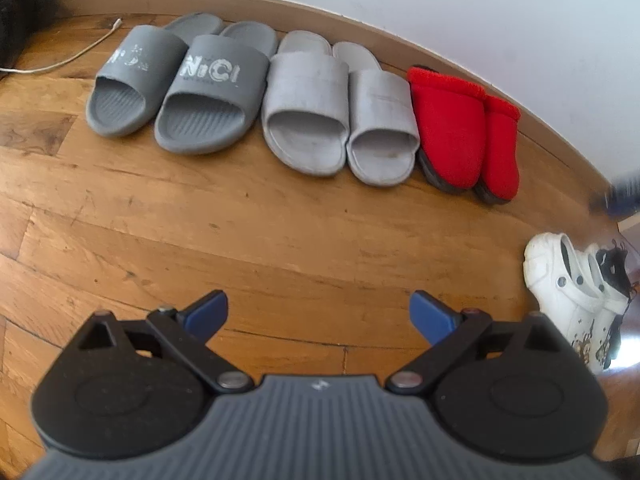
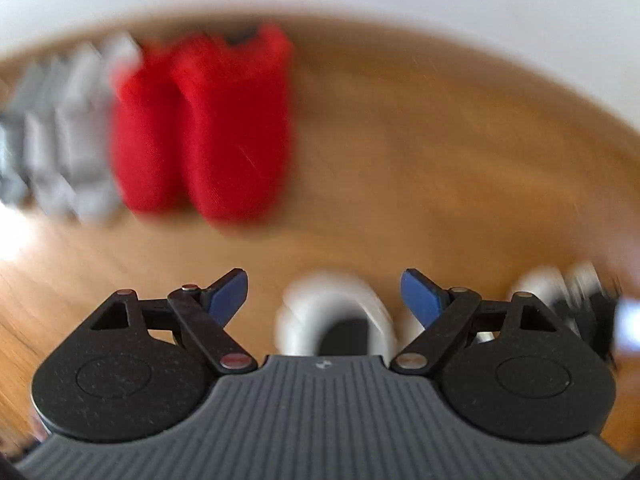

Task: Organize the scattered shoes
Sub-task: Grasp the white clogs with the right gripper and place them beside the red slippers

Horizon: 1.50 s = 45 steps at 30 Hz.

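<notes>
Shoes sit paired toe-out along the wall [image 1: 480, 8], red slippers [image 1: 466, 128] last, so both empty wide tools, left tool [image 1: 319, 314] and right tool [image 2: 324, 294], face stray white clogs [image 1: 576, 292]

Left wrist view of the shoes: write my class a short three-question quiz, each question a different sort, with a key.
1. True or false: the red slippers sit at the right end of the row by the wall.
2. Which pair lies apart from the row? A) dark grey slides B) white clogs C) light grey slides
3. Fill in: the left tool is ____.

Key: 1 true; 2 B; 3 open, holding nothing.
</notes>
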{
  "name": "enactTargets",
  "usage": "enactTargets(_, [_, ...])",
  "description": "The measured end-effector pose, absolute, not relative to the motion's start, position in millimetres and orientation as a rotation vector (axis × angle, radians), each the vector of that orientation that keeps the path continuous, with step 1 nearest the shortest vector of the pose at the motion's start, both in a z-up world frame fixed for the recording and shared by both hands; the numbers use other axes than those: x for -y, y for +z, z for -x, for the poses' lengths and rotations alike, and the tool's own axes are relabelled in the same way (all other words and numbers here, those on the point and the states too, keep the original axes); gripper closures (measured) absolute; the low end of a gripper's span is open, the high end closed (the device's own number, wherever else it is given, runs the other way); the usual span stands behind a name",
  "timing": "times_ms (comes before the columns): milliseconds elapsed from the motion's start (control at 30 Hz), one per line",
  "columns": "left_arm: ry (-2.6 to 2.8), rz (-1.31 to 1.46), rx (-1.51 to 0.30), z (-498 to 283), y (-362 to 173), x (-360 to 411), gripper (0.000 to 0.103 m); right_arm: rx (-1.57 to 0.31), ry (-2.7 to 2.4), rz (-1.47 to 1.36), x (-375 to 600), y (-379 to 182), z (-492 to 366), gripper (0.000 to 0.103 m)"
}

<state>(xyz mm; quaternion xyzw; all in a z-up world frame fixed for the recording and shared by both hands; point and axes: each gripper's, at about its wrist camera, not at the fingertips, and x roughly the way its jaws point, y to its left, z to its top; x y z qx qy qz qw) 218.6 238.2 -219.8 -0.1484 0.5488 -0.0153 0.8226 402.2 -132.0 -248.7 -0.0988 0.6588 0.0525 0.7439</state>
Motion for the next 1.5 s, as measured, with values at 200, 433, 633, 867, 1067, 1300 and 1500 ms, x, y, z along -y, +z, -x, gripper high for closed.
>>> enactTargets(200, [-0.054,0.287,-1.178,-216.2,-220.2,-229.4,0.005,-1.613,0.055,0.182,186.0,-304.0,-371.5,0.016])
enactTargets(433, [-0.101,0.260,-1.185,-218.7,-223.9,-217.6,0.005,-1.659,0.021,0.056,191.6,-336.2,-353.7,0.070])
enactTargets(633, [-0.129,0.244,-1.201,-216.3,-231.9,-215.1,0.005,-1.620,-0.033,0.109,173.4,-322.7,-359.5,0.080])
enactTargets(867, [-0.136,0.239,-1.219,-214.3,-236.9,-213.3,0.005,-1.483,-0.052,0.066,169.6,-293.9,-438.4,0.081])
enactTargets(1067, [-0.121,0.219,-1.221,-212.8,-237.5,-214.1,0.005,-1.455,-0.100,0.140,143.1,-295.0,-540.0,0.081])
enactTargets(1300, [-0.113,0.196,-1.244,-213.5,-242.0,-209.7,0.005,-1.408,-0.094,0.131,119.8,-299.7,-605.7,0.080])
enactTargets(1500, [-0.112,0.196,-1.250,-216.2,-243.5,-206.7,0.005,-1.303,0.070,0.157,129.9,-264.7,-595.0,0.047])
